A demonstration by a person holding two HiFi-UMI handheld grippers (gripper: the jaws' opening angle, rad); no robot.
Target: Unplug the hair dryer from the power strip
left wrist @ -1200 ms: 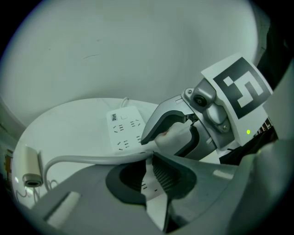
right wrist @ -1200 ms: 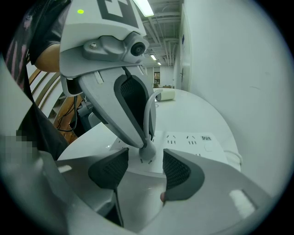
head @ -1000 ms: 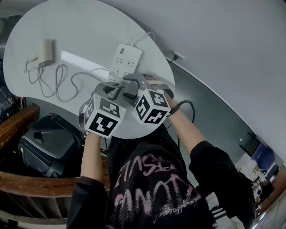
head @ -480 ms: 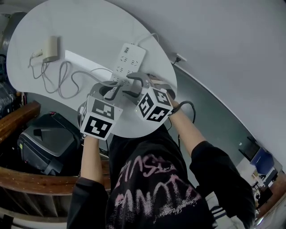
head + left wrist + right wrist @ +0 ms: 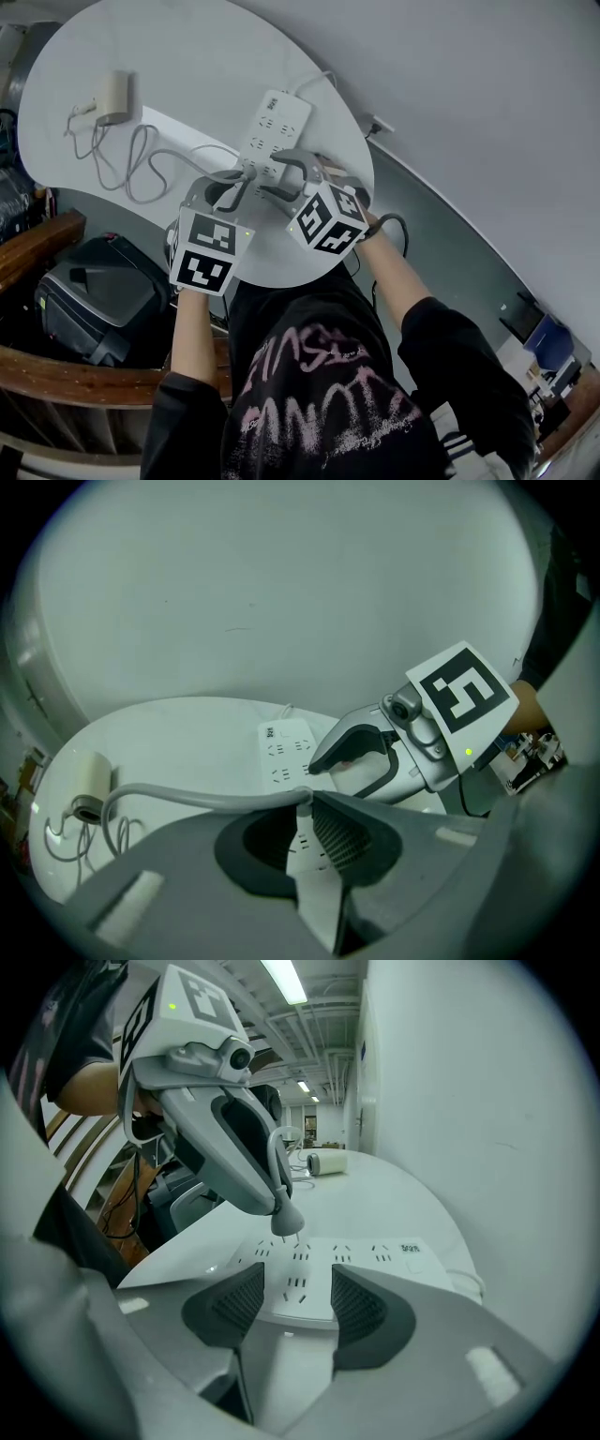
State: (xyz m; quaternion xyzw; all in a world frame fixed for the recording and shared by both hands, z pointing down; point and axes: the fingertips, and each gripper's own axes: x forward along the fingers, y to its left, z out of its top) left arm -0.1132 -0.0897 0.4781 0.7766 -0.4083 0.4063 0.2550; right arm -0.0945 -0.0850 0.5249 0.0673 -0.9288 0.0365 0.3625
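The plug (image 5: pixel 286 1220) of the hair dryer (image 5: pixel 112 97) was held in the tips of the left gripper (image 5: pixel 306 803), whose jaws were closed tightly on it. It hung just above the near part of the white power strip (image 5: pixel 277 127), over one of the sockets in the row at the strip's left side. If its pins were fully out of the socket I could not tell, but the body of the plug stood clearly above the surface of the strip. From the plug the grey cable (image 5: pixel 150 164) went to the left over the table, made some loose loops, and ended at the hair dryer, which lay on its side near the far left edge, well apart from the strip. The right gripper (image 5: pixel 293 1299) was at the near end of the strip with its jaws wide apart. They had just been closing a little, and the end of the strip showed in the gap between them, but the pads did not press on anything. The two grippers were close beside each other, left one slightly higher. The strip lay on the right part of the round white table (image 5: pixel 187 56), pointing toward the grey wall (image 5: pixel 450 94), and its own white cord (image 5: pixel 314 80) left from the far end.
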